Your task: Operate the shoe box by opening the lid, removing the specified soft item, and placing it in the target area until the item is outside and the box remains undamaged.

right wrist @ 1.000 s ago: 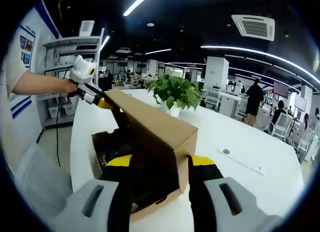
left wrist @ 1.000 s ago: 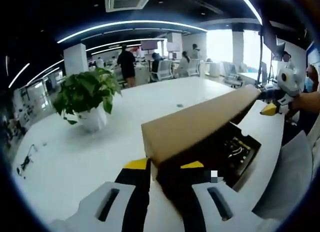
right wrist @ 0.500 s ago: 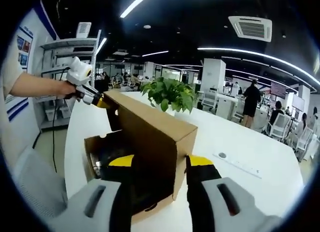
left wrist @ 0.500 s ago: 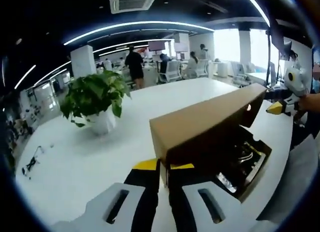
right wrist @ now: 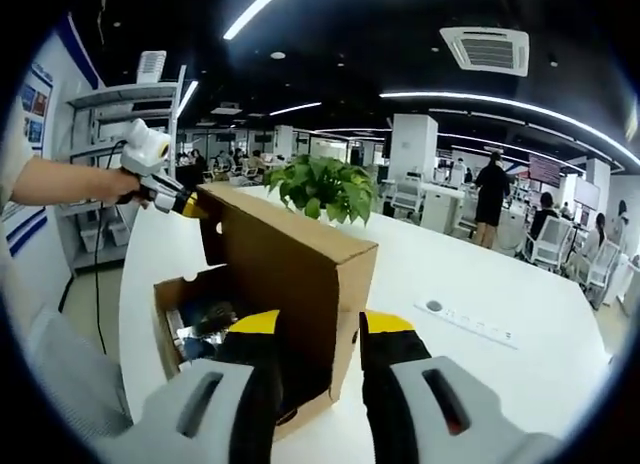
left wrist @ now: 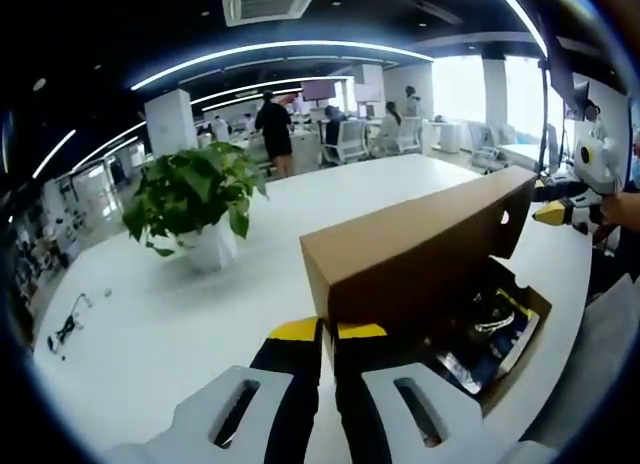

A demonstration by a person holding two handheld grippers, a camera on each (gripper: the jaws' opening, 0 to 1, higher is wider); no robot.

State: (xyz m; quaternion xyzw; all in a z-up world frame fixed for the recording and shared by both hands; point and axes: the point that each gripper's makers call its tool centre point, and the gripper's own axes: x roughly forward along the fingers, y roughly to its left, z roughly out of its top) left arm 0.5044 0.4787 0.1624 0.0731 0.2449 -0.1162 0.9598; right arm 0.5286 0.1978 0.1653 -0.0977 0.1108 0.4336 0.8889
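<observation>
Two claws grip one raised cardboard lid (left wrist: 420,249): the left claw (left wrist: 328,332), nearly closed, pinches its near corner, and the right claw (right wrist: 310,324), jaws narrowly apart, clamps the opposite end. One open shoe box (right wrist: 175,304) sits below on the white counter (left wrist: 160,314). Its contents (left wrist: 490,319) are shadowed and partly hidden by the lid, so no item can be identified. One potted plant (left wrist: 195,199) stands beyond.

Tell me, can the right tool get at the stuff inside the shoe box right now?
Probably not yet. The right tool is shut on the raised lid, and the lid stands between it and the contents in the box.
</observation>
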